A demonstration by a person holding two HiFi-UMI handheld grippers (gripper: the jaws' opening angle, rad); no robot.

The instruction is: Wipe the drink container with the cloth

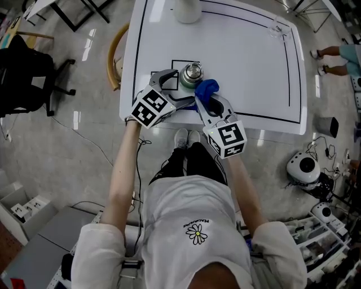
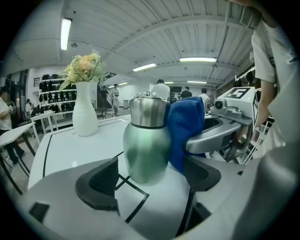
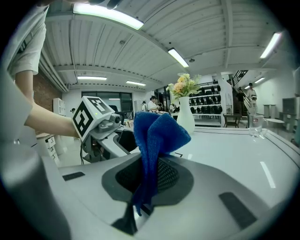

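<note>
— Where do we have the flask (image 1: 193,73), and how close to the edge?

— It stands upright near the near edge of the white table (image 1: 242,68), by a small black-outlined square. Our left gripper (image 1: 179,84) straddles it with jaws wide apart, and a gap shows on each side of the flask in the left gripper view.

— And the cloth (image 1: 206,89)?

— Our right gripper (image 1: 210,100) is clamped on the blue cloth, which rises in a bunch above the jaws and lies against the flask's right side.

— What room do we have?

— Bare tabletop runs ahead and to the right. A white vase (image 1: 187,10) with flowers stands at the far edge and a clear glass (image 1: 274,27) near the far right corner, both well apart from us. A wooden chair (image 1: 115,56) sits just off the left edge.
</note>
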